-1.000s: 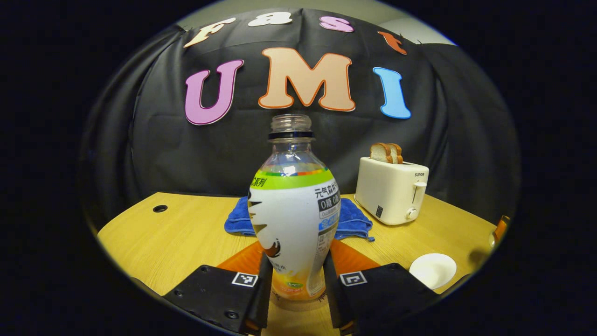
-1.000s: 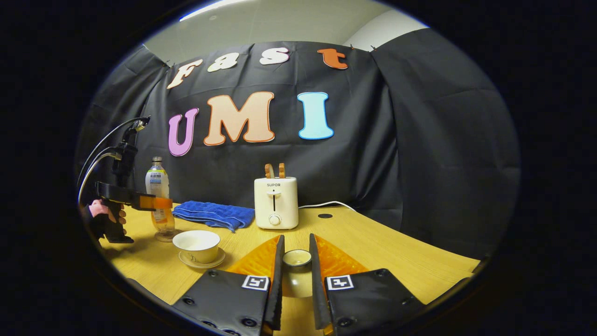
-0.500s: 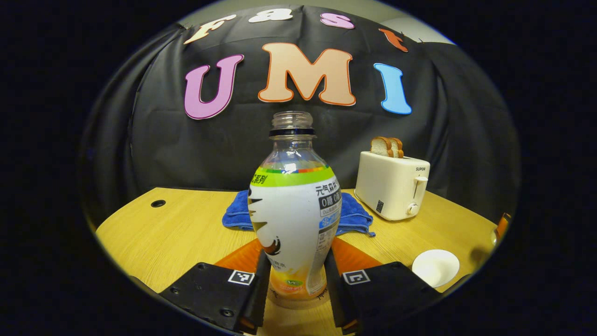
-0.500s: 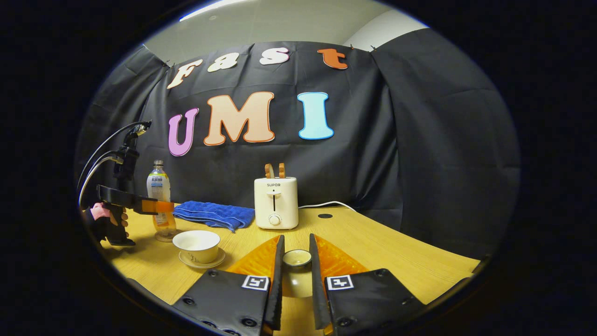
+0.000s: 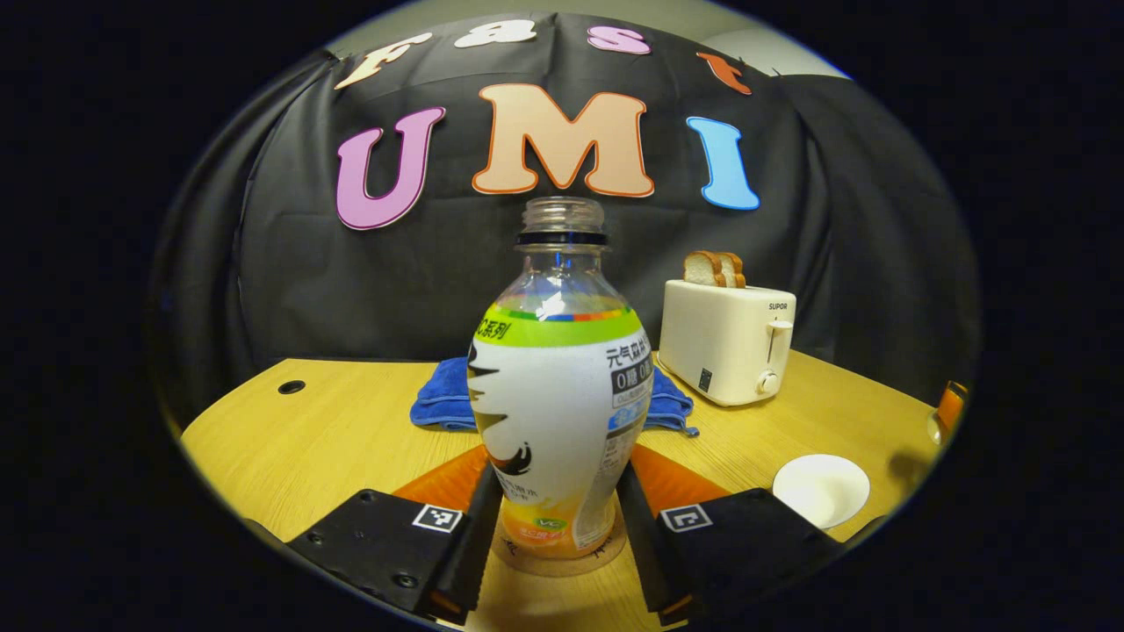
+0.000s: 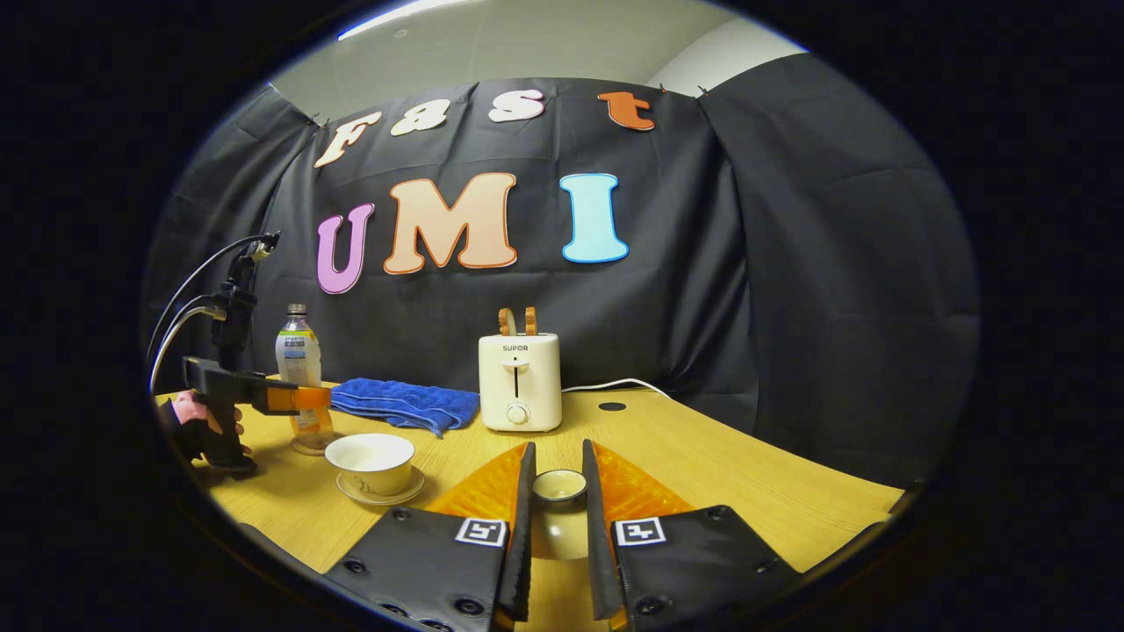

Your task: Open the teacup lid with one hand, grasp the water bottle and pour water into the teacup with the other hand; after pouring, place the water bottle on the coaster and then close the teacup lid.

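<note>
- Left tool [image 5: 556,527]: fingers either side of water bottle [image 5: 559,412], low on its body; looks slightly apart now, can't tell if both still press.
- Bottle upright, uncapped, standing on round coaster [image 5: 606,555] nr front-left edge of surface [image 5: 334,439].
- In right gripper view: same bottle [image 6: 300,369] w/ left tool [image 6: 307,399] at its lower part, hand [image 6: 198,421] on the grip, cables arching up behind.
- Right tool [image 6: 555,491]: clamped on teacup lid [image 6: 559,485], held over surface, right of the cup.
- Teacup [image 6: 370,458] open, on saucer [image 6: 382,496], front-left area, just right of bottle; seen as white rim [image 5: 821,489] at right edge in left gripper view.
- Around: blue towel [image 5: 448,399] folded, directly behind bottle, toward back edge; toaster [image 5: 727,342] w/ two bread slices [image 5: 714,268] up top, right of towel.
- Cable hole [image 5: 291,386] at back-left corner; another hole [image 6: 612,406] + white cord [image 6: 615,384] right of toaster.
- Bottle body blocks mid part of towel in left gripper view.
</note>
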`<state>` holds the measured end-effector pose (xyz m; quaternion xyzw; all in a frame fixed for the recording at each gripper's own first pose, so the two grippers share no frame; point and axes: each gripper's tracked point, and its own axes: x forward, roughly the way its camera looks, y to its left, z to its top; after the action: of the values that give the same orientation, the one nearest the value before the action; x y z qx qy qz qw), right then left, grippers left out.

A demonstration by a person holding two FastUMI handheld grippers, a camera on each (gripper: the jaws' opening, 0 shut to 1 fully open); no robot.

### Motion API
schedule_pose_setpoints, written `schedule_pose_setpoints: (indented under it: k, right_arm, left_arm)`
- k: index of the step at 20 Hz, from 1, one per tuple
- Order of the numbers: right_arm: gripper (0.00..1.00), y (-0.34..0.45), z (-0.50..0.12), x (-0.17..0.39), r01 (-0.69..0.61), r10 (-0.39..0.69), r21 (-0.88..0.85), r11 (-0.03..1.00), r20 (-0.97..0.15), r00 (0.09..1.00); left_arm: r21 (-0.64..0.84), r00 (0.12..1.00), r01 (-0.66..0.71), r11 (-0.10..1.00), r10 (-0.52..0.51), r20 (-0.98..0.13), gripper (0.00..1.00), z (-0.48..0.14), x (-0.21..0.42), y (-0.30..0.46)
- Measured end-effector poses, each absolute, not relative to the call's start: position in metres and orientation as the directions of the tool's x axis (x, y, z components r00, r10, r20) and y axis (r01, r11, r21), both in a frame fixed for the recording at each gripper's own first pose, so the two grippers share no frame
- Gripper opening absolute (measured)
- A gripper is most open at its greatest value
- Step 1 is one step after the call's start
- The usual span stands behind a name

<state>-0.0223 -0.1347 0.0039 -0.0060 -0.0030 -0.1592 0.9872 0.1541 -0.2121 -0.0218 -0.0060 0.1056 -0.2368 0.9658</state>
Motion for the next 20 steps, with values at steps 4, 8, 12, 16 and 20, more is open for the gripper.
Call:
schedule_pose_setpoints:
  k: [4, 8, 12, 16, 20]
  right_arm:
    - [0.29, -0.135, 0.003, -0.022, 0.319, -0.319, -0.011, 0.948, 0.009, 0.948]
    - [0.29, -0.135, 0.004, -0.023, 0.319, -0.319, -0.011, 0.948, 0.008, 0.948]
    - [0.31, -0.135, 0.004, -0.022, 0.318, -0.317, -0.011, 0.948, 0.010, 0.948]
    - [0.31, -0.130, 0.005, -0.016, 0.309, -0.309, -0.010, 0.951, 0.011, 0.951]
    - [0.31, -0.105, 0.001, 0.011, 0.241, -0.241, -0.008, 0.970, 0.002, 0.970]
  left_arm:
    - [-0.062, 0.865, 0.456, 0.888, -0.458, -0.204, 0.70, -0.026, 0.148, -0.210]
    - [-0.040, 0.880, 0.456, 0.889, -0.457, -0.133, 0.88, -0.015, 0.141, -0.207]
    - [-0.035, 0.900, 0.431, 0.901, -0.433, -0.056, 0.90, -0.003, 0.129, -0.197]
    - [-0.026, 0.902, 0.431, 0.902, -0.431, 0.000, 0.88, 0.005, 0.103, -0.185]
    - [-0.029, 0.907, 0.421, 0.907, -0.421, 0.010, 0.89, 0.006, 0.073, -0.166]
